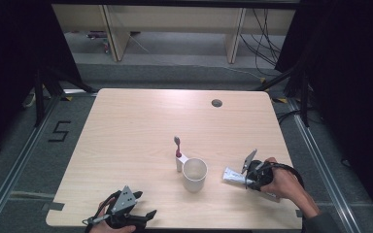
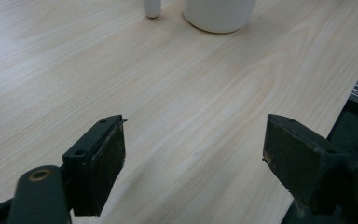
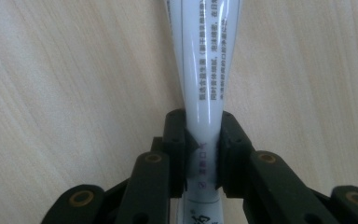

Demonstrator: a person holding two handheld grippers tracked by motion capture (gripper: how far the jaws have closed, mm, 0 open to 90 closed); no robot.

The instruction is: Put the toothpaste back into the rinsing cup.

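Tube [image 3: 204,70] sits pinched in the right gripper [image 3: 203,154] near the table's [image 1: 136,126] right edge; lift level toward the cup [image 1: 194,174]. Left gripper [image 2: 193,154] gapes, empty.

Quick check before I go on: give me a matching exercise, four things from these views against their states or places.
Things:
1. right gripper
2. left gripper
3. toothbrush
4. white cup

States or places:
A. jaws wide apart, nothing between them, over bare table
B. mid-table, open side up
C. clamped on the white tube
D. beside the cup, head pointing to the far edge

Pairs: 1-C, 2-A, 3-D, 4-B
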